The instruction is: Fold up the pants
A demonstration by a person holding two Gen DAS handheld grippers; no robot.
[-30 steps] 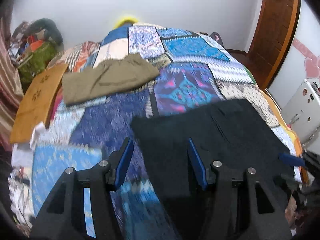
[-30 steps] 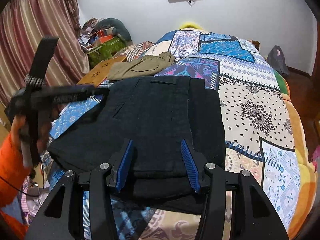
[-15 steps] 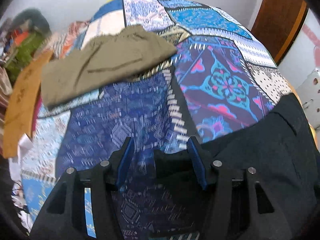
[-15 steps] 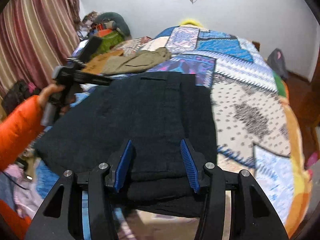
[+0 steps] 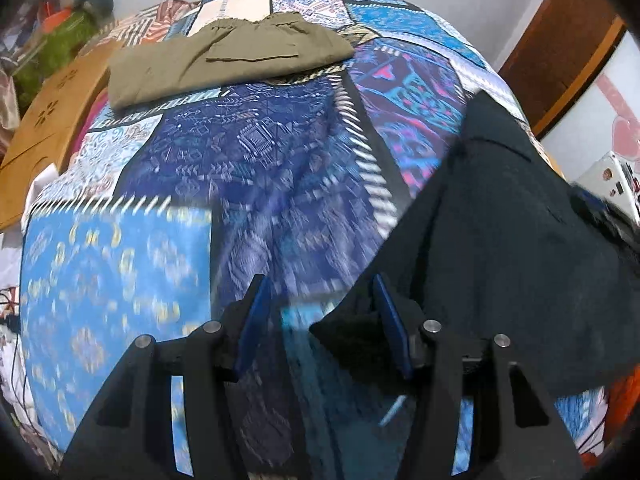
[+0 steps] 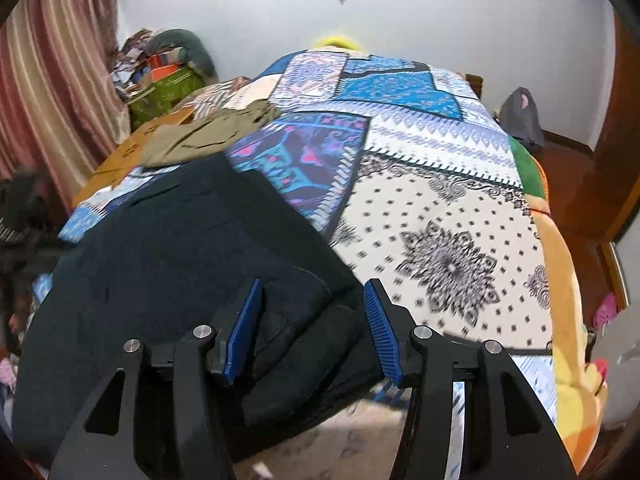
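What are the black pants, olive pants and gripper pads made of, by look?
Black pants: thick matte fabric, fleece or heavy knit perhaps; no sheen, soft bulky folds.
Olive pants: thin woven cloth, likely cotton; lies flat, crisp pocket seam.
Pads: blue ribbed rubber or plastic; which one is unclear.

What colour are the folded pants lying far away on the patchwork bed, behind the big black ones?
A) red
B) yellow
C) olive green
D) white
C: the folded olive-green cloth pants lie flat on the patchwork quilt, beyond the spread black pants and apart from them.
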